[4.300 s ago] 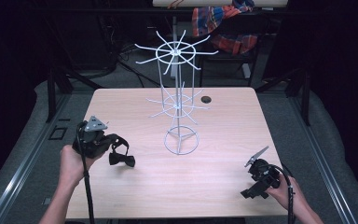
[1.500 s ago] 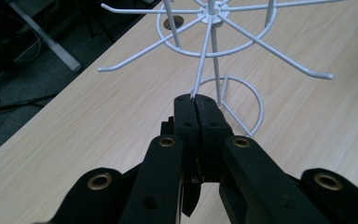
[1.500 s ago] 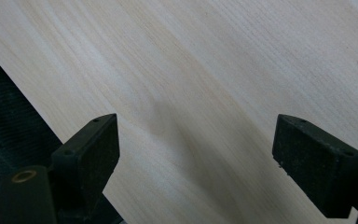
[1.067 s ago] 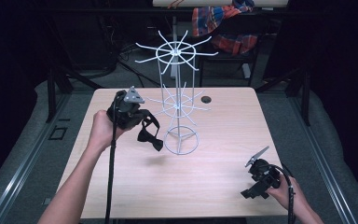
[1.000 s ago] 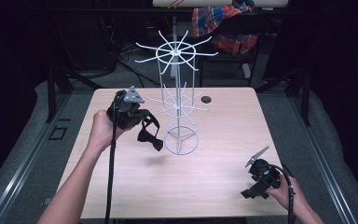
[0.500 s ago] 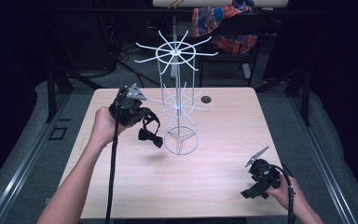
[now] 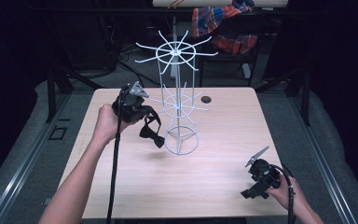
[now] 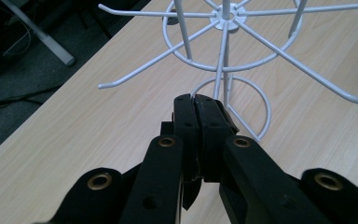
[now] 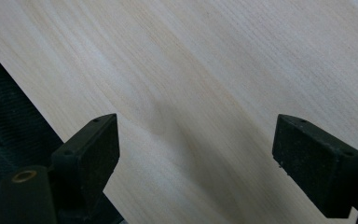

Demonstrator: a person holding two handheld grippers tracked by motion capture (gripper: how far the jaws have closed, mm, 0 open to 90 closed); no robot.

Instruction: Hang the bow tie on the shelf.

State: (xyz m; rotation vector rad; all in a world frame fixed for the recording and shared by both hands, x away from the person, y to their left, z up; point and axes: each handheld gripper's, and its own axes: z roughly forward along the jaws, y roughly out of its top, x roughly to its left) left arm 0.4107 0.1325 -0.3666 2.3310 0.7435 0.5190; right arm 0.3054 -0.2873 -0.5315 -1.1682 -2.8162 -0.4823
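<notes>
left gripper [image 7: 142, 122] fingers clenched on bow tie [image 7: 151, 134], carried up from desk [image 7: 214, 186] to wire rack [image 7: 179, 103] | likely hanging next | right gripper [image 7: 256, 183] fingers spread, idle

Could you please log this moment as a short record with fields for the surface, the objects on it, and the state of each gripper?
surface: light wooden table
rack: white wire rack, upright on a ring base, two tiers of radiating hooks, all bare
carried item: black bow tie, hanging above the table beside the rack's base
left gripper: raised, jaws shut on the bow tie's strap, close to the lower tier
right gripper: low at the table's near right corner, jaws open, empty
other: small dark round thing at the far edge
</notes>
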